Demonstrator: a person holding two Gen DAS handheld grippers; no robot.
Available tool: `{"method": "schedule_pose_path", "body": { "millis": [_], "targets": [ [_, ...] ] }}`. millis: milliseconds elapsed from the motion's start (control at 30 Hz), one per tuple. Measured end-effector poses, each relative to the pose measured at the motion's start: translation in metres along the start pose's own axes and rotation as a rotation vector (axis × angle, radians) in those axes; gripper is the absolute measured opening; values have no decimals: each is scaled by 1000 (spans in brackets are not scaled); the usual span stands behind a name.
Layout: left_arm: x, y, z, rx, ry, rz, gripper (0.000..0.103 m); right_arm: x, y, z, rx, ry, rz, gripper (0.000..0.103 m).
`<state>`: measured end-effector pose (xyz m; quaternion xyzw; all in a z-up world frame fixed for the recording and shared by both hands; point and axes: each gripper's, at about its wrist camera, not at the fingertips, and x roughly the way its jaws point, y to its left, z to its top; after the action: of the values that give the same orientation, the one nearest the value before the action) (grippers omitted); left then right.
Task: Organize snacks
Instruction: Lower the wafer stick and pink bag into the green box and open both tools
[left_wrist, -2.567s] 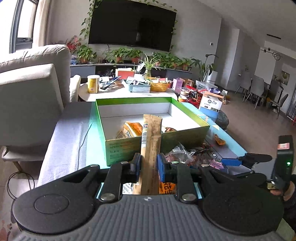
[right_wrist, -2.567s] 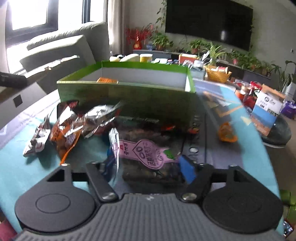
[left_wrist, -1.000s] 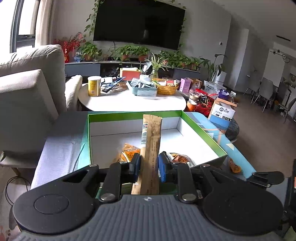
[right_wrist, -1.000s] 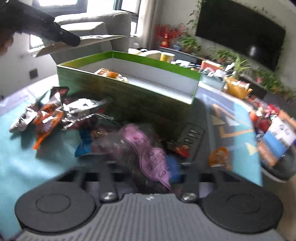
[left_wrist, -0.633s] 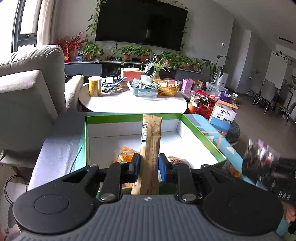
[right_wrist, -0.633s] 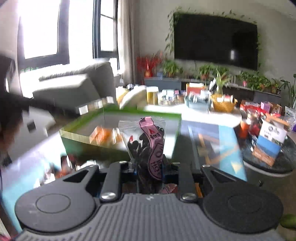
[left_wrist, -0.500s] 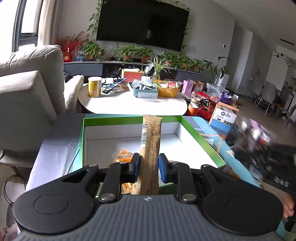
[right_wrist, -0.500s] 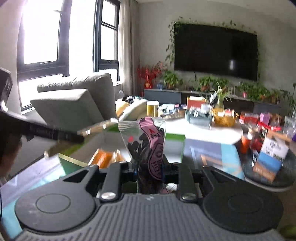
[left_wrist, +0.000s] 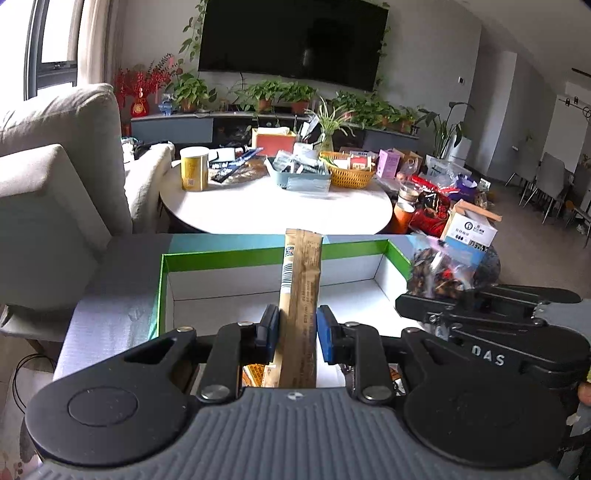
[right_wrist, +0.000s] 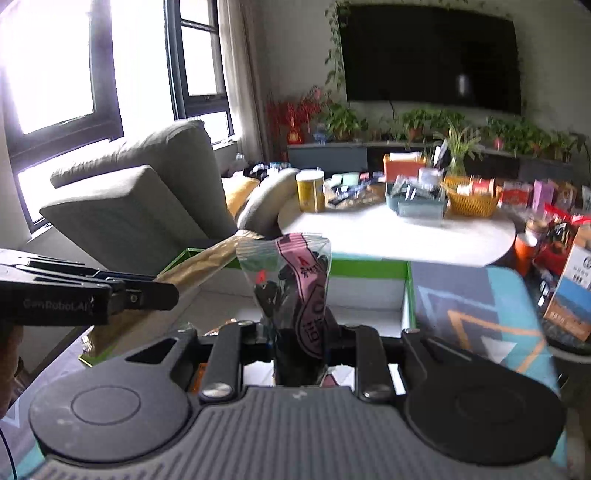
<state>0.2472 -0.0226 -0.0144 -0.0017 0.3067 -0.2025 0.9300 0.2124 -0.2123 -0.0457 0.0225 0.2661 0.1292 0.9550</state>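
Observation:
My left gripper (left_wrist: 297, 325) is shut on a long tan stick packet (left_wrist: 301, 280), which juts forward over the open green box (left_wrist: 236, 258) with white inner walls. An orange snack pack (left_wrist: 255, 371) lies in the box below the jaws. My right gripper (right_wrist: 301, 332) is shut on a clear bag of dark snacks with a pink label (right_wrist: 295, 273), held upright above the box's near right part (right_wrist: 369, 269). The left wrist view shows that bag (left_wrist: 439, 273) at the right. In the right wrist view the left gripper (right_wrist: 162, 295) and the stick packet (right_wrist: 207, 266) come in from the left.
Beyond the box stands a round white table (left_wrist: 277, 210) with a yellow can (left_wrist: 194, 173), a grey tray and a wicker basket (left_wrist: 351, 177). A grey sofa (left_wrist: 55, 184) fills the left. Cartons and bags (left_wrist: 469, 229) crowd the floor at the right.
The right gripper closed on the pink-labelled bag, lifted it off the mat and brought it up over the box beside the left gripper. The left gripper moved forward over the box with the stick packet.

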Motion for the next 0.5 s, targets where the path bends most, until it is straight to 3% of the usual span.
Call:
{"method": "schedule_pose_path", "body": {
  "millis": [500],
  "targets": [
    [34, 5, -3, -3, 58, 26, 23, 29, -8, -10, 80, 86, -14, 29]
  ]
}}
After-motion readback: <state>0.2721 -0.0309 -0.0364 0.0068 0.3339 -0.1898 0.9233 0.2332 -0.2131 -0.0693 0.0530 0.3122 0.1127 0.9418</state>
